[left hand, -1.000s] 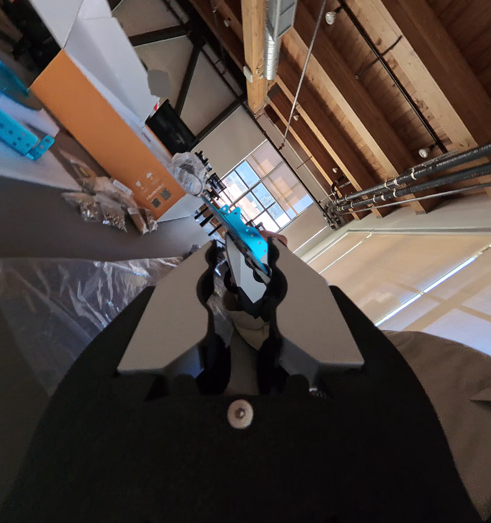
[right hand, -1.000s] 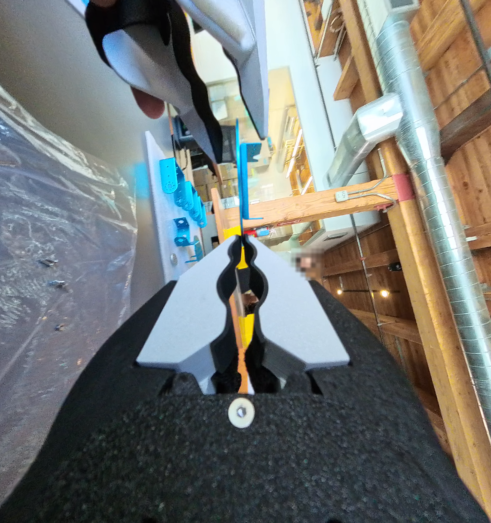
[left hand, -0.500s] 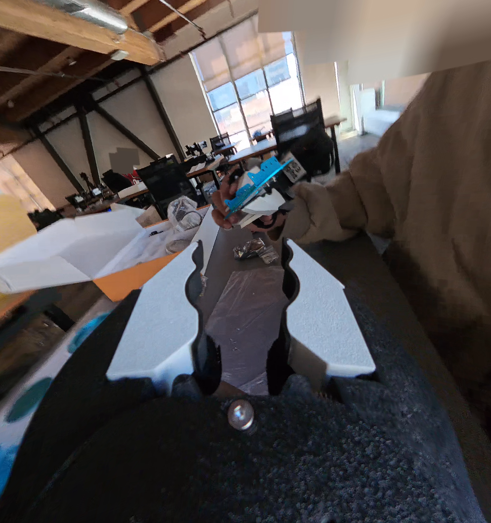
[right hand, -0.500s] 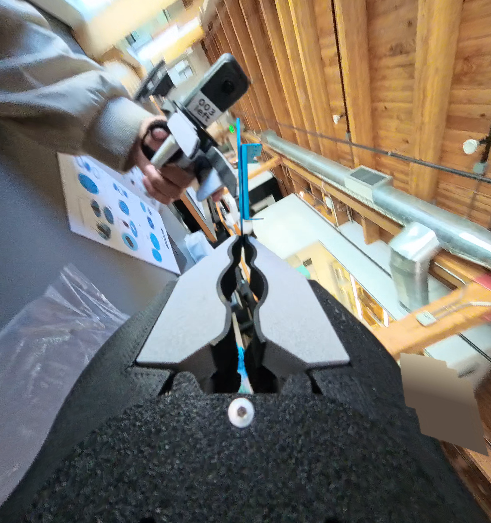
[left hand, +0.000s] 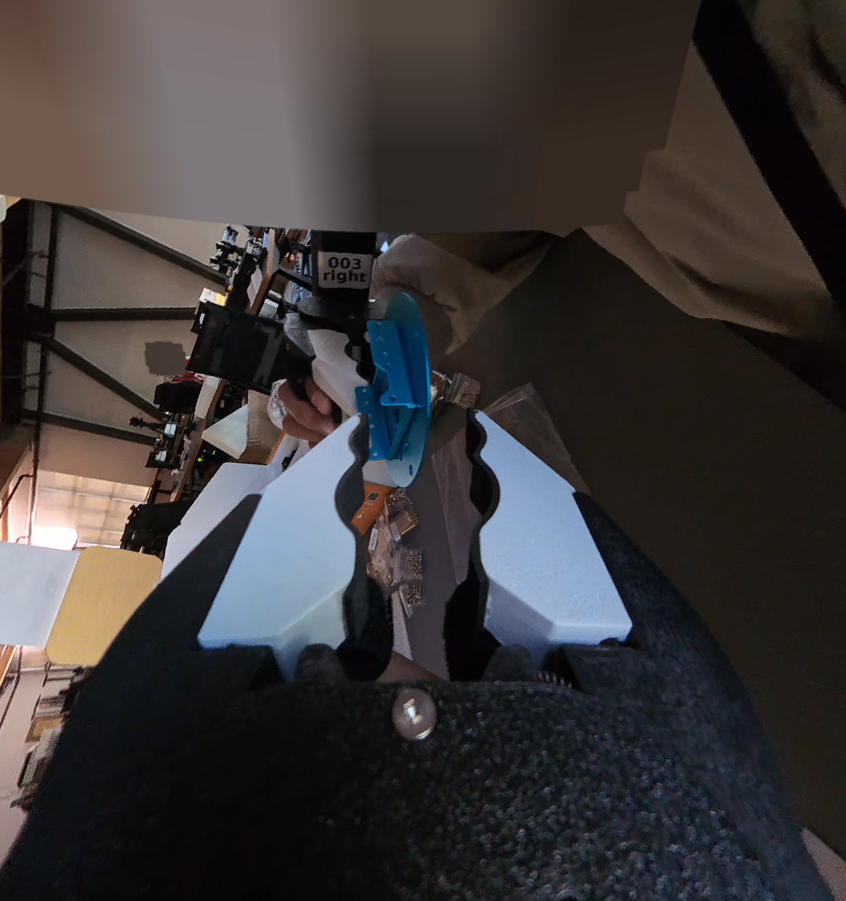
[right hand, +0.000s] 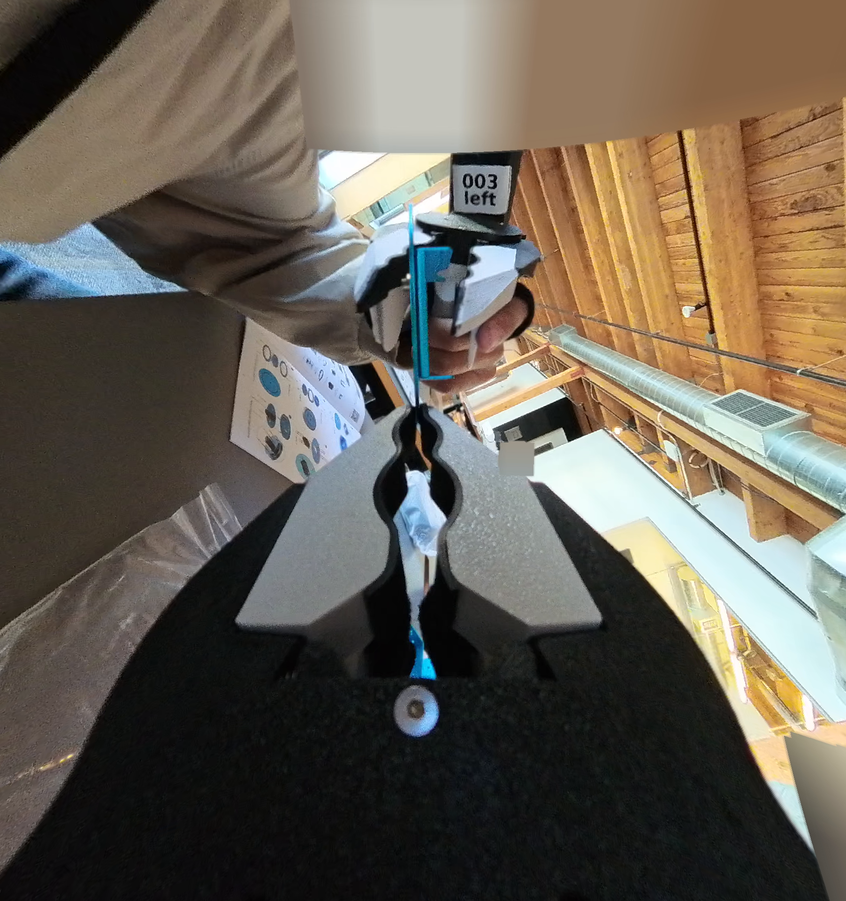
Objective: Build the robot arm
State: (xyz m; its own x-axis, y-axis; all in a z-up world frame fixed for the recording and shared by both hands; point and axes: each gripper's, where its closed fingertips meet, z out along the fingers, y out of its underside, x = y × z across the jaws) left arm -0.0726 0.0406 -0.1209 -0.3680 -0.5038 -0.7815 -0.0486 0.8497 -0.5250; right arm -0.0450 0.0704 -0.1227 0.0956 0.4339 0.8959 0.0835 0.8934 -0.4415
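Fingers of the right gripper (right hand: pixel 417 414) are clenched on the thin edge of a round blue metal plate with bolted-on perforated brackets (right hand: pixel 417 312), held up in the air. In the left wrist view that plate (left hand: pixel 401 385) faces the left gripper (left hand: pixel 413 424), whose fingers stand released, with nothing between them, just near the plate. Beneath lie a crumpled clear plastic sheet (right hand: pixel 94 575), small bags of screws (left hand: pixel 401 560) and a white illustrated instruction sheet (right hand: pixel 284 414) on the grey table (right hand: pixel 94 390).
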